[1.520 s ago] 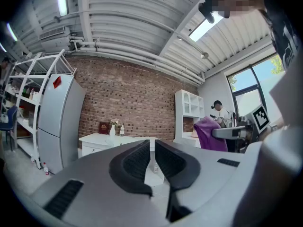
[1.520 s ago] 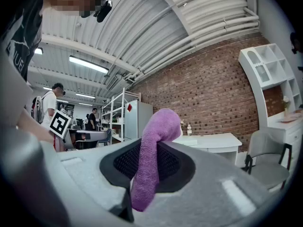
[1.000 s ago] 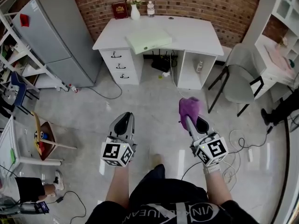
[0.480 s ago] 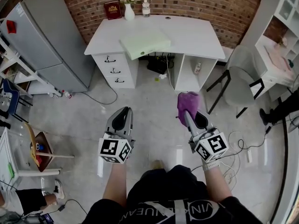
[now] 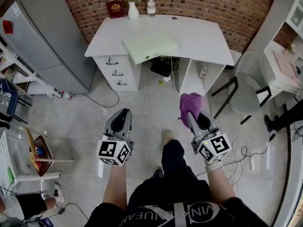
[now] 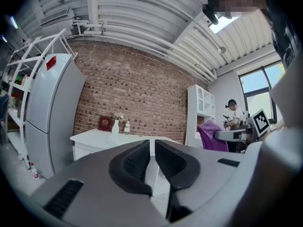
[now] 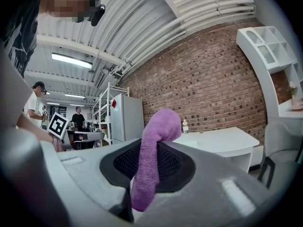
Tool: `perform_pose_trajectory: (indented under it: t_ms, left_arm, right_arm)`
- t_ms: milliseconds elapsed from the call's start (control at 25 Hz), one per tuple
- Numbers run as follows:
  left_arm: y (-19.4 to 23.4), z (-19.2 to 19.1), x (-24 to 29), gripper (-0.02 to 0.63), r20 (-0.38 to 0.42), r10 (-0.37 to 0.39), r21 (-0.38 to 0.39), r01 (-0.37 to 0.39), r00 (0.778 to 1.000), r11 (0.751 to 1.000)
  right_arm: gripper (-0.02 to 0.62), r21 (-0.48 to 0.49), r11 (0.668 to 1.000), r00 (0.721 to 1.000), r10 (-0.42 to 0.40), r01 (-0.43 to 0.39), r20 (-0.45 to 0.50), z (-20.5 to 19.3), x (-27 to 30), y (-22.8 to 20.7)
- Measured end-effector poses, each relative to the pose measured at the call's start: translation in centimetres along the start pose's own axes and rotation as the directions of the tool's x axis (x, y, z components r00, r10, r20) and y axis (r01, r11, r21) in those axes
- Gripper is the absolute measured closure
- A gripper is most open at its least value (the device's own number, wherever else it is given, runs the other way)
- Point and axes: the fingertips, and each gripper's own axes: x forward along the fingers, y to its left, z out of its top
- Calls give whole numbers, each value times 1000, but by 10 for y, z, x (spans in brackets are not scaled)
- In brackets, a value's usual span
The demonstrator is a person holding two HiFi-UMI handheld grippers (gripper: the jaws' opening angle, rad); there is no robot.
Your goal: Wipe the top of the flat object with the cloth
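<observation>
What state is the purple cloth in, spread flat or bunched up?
Bunched up: the purple cloth sticks out as a narrow roll clamped between the jaws of the right gripper, its tip drooping over.

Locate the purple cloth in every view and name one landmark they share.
Head view: purple cloth right of centre, clamped in the right gripper.
Left gripper view: purple cloth at right of centre, beyond the jaws.
Right gripper view: purple cloth at centre, pinched between the jaws.
Shared landmark: the white desk, visible in all three.
</observation>
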Motion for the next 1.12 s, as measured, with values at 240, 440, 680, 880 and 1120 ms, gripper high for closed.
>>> perform_pose_trajectory:
  t_ms: [240,440,680,880,1120]
  left_arm:
    - [21,14,49,571,17,-6,-11,6,1000,1000]
    - [43,23,96,571,2,17,16,-17,1000,1000]
    - [66,23,146,571,-1,50,7,-50,999,999]
    - [86,20,181,571,-2,88,1,-88,996,996]
    - [97,12,213,571,2,117,-11,-117,993,993]
  right_arm:
    - [526,1,996,995,95,-95,18,14,63,-22]
    - [526,13,993,993,117,-118,24,24,115,-50]
    - [526,12,989,989,145,-145,8,23,168,-82]
    - [526,24,982,981,190,-190,-24,15,208,-101]
    - [526,45,967,966,253,-251,-57,4,243,-115]
